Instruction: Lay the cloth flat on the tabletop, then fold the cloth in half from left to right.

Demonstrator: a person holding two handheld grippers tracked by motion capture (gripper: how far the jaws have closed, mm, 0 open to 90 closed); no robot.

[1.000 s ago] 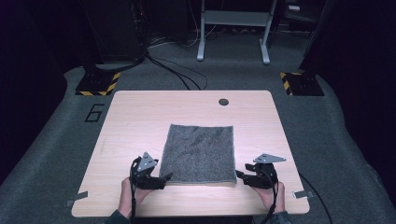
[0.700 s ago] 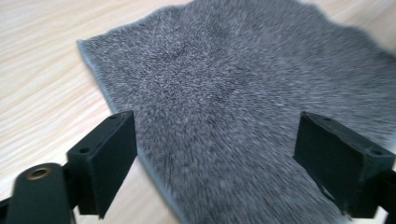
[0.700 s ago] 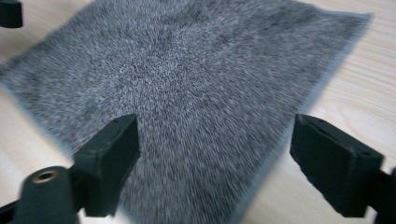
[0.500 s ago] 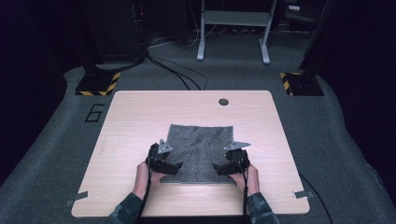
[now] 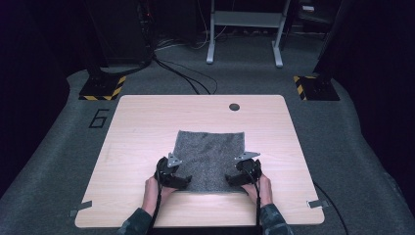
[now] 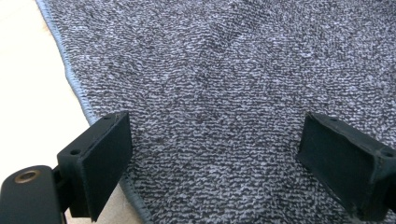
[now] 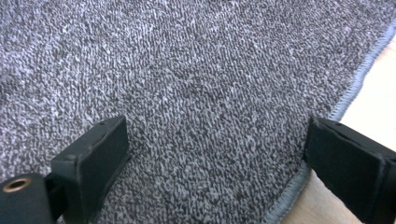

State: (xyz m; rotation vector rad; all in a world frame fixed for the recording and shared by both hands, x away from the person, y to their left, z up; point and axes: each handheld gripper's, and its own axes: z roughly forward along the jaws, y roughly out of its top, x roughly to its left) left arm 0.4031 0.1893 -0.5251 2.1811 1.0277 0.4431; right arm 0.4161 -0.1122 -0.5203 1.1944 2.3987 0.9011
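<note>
We have a grey towel [image 5: 210,159] lying flat on the bench [image 5: 142,127], nearer the front edge than the back, with its near corners at our hands. The left tool [image 5: 182,181] sits at the near left corner and the right tool [image 5: 232,180] at the near right corner, each pointing inward over the cloth, so the towel runs away from both tools toward the far side of the bench. Neither hand is the nearer one; each has its own corner right under it. In the left gripper view the jaws stand wide apart with the terry pile between and below them, and the stitched hem [image 6: 74,91] runs just beside the left pad. In the right gripper view it is mirrored, with the hem [image 7: 359,84] passing by the right pad. Both tools have just been opening and now stand released; the cloth lies under the gap, but no pad presses on it. The fabric is a looped, speckled grey weave, soft and limp, with a pale bluish bound edge. The bench is smooth light wood. We judge a pinch at each corner comes next, likely for a fold away from us.
</note>
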